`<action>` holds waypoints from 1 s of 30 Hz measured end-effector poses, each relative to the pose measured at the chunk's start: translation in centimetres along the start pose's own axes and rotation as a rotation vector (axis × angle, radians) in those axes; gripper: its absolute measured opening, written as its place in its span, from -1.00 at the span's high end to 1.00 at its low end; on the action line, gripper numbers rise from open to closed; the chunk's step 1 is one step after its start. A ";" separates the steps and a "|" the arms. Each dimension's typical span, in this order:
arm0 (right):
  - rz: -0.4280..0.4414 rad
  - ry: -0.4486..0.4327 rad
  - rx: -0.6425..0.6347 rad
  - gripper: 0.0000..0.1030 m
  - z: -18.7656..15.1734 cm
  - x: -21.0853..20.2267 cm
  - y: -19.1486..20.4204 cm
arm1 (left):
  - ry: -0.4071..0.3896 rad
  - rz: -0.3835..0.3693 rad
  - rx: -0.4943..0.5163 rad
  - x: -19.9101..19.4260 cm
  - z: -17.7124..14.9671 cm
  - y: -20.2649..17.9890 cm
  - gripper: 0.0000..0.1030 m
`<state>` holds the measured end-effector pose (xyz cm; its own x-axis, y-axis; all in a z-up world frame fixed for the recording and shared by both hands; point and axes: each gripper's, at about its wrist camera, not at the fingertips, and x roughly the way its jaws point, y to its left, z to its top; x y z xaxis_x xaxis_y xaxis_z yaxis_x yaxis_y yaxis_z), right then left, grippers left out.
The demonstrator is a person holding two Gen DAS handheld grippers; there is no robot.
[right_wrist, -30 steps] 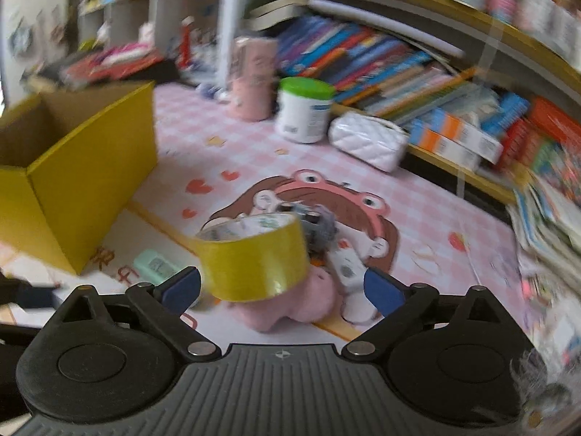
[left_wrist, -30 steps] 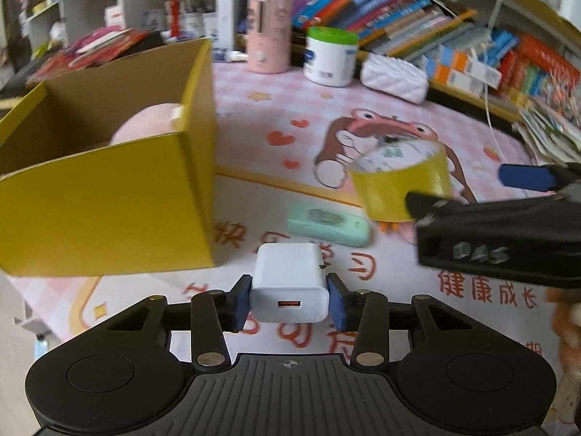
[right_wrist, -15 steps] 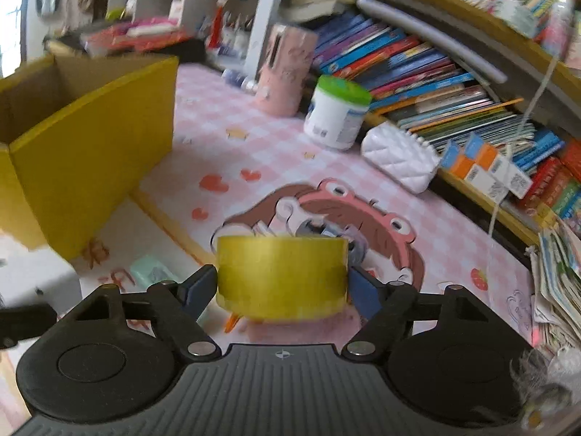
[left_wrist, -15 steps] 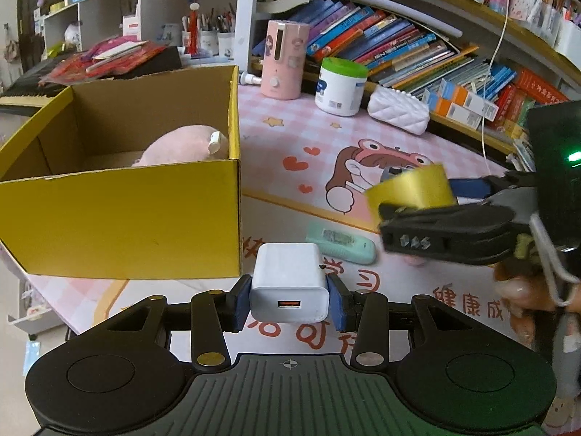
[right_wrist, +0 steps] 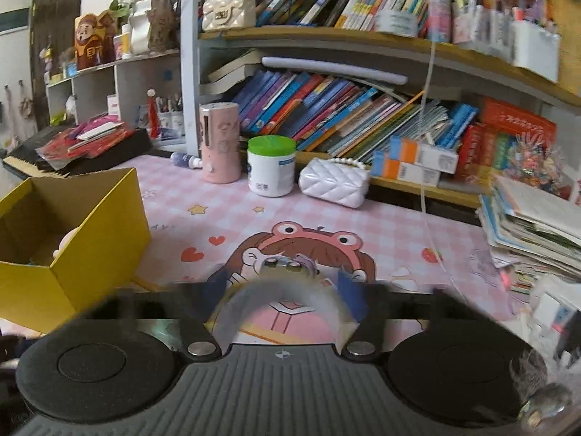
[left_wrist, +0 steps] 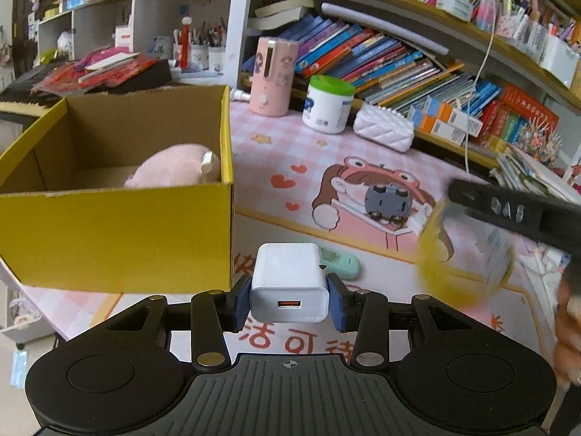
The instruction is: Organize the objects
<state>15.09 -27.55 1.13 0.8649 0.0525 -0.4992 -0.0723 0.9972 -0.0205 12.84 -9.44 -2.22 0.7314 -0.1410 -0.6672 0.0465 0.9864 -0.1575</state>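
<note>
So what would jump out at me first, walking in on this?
Probably the white charger pinched in the left tongs up front, beside the big yellow box with a pink plush toy inside. To the right, the other tongs grip a blurred yellow tape roll above the pink cartoon mat.

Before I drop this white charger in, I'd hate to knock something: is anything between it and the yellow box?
Nothing visible. The charger sits in the left gripper just right of the yellow box; only its near wall lies between, and the pink plush lies inside.
</note>
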 end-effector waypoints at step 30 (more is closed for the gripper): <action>-0.035 0.193 -0.005 -0.91 -4.6 -0.6 1.4 | 0.024 -0.051 0.018 -0.7 -0.8 1.6 0.20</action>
<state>12.16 -26.42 -2.63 0.7554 0.0063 -0.6553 -0.0474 0.9979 -0.0450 11.84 -7.84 -2.57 0.7113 -0.1932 -0.6758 0.0959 0.9792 -0.1789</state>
